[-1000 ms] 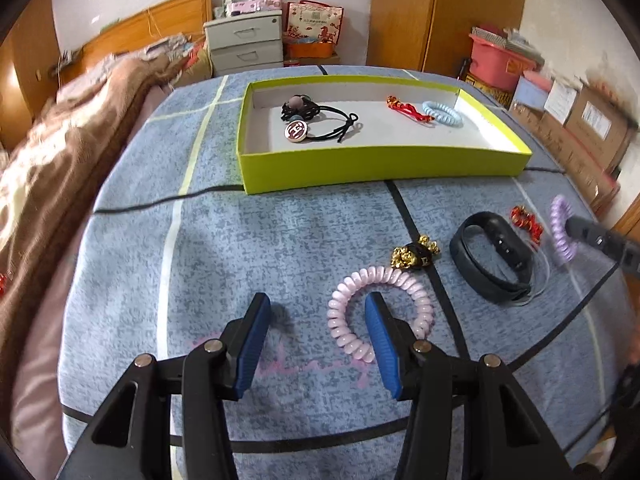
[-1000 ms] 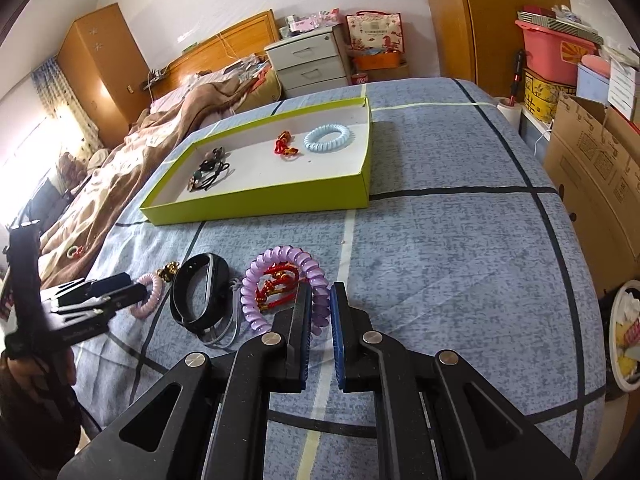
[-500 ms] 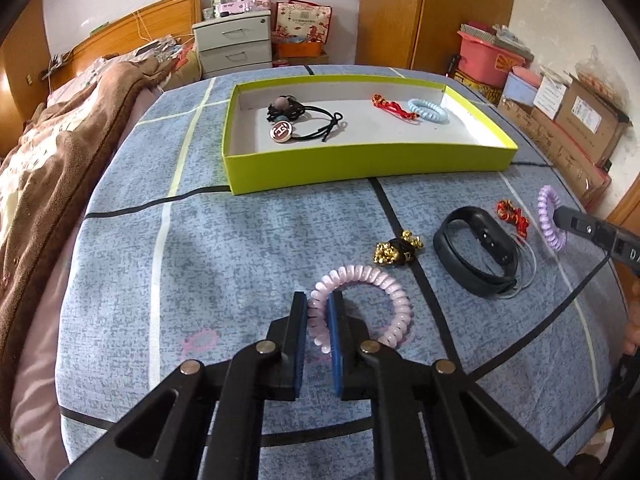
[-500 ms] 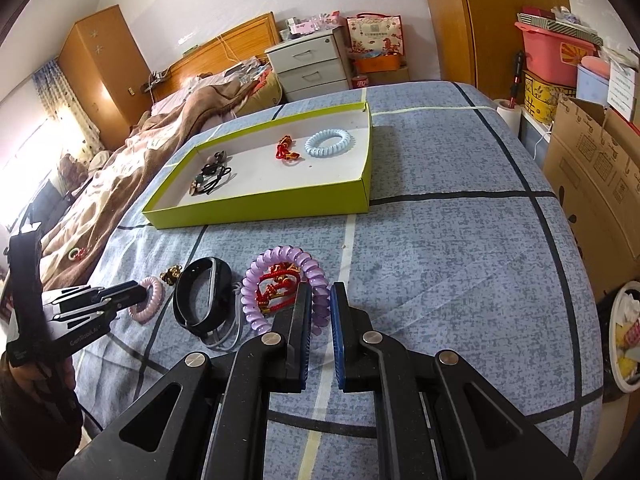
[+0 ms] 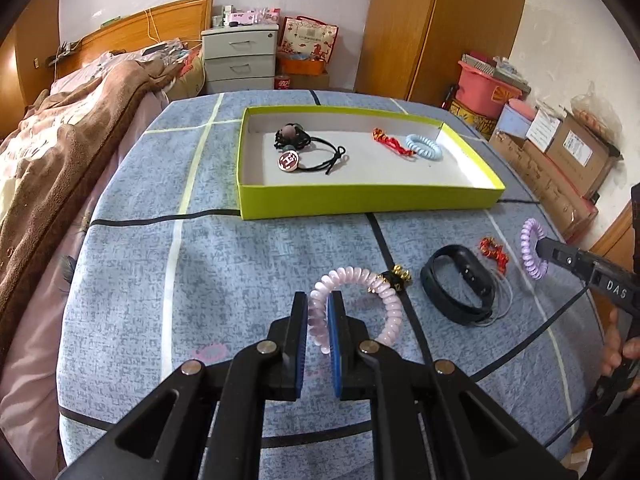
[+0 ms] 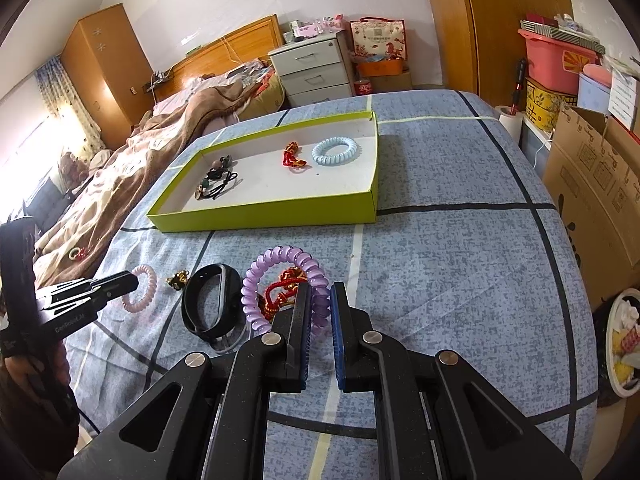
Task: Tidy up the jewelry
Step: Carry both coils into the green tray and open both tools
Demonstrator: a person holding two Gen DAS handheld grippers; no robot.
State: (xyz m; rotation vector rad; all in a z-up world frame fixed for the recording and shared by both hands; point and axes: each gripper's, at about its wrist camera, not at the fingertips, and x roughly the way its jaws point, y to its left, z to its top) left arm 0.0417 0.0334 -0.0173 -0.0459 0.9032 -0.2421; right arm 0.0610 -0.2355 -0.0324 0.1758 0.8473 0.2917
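My left gripper point(image 5: 318, 312) is shut on a pink spiral hair tie point(image 5: 384, 300) and holds it just above the blue checked cloth. My right gripper point(image 6: 320, 304) is shut on a purple spiral hair tie point(image 6: 280, 258), which also shows in the left wrist view point(image 5: 530, 254). A black wristband point(image 5: 456, 290), a red knot charm point(image 5: 494, 250) and a black-and-gold charm point(image 5: 396, 280) lie on the cloth between the grippers. The lime-green tray point(image 5: 360, 200) behind them holds black hair ties point(image 5: 308, 150), a red knot point(image 5: 390, 142) and a blue spiral tie point(image 5: 424, 146).
The cloth-covered table point(image 5: 240, 272) drops off at its rounded edges. A bed with a brown blanket point(image 5: 60, 152) lies to the left. Cardboard boxes point(image 6: 592, 184) and a pink bin point(image 6: 556, 60) stand to the right; a white drawer unit point(image 5: 240, 60) stands behind.
My left gripper closed on the pink spiral tie and lifted it slightly. My right gripper stayed shut on the purple tie and raised it a little.
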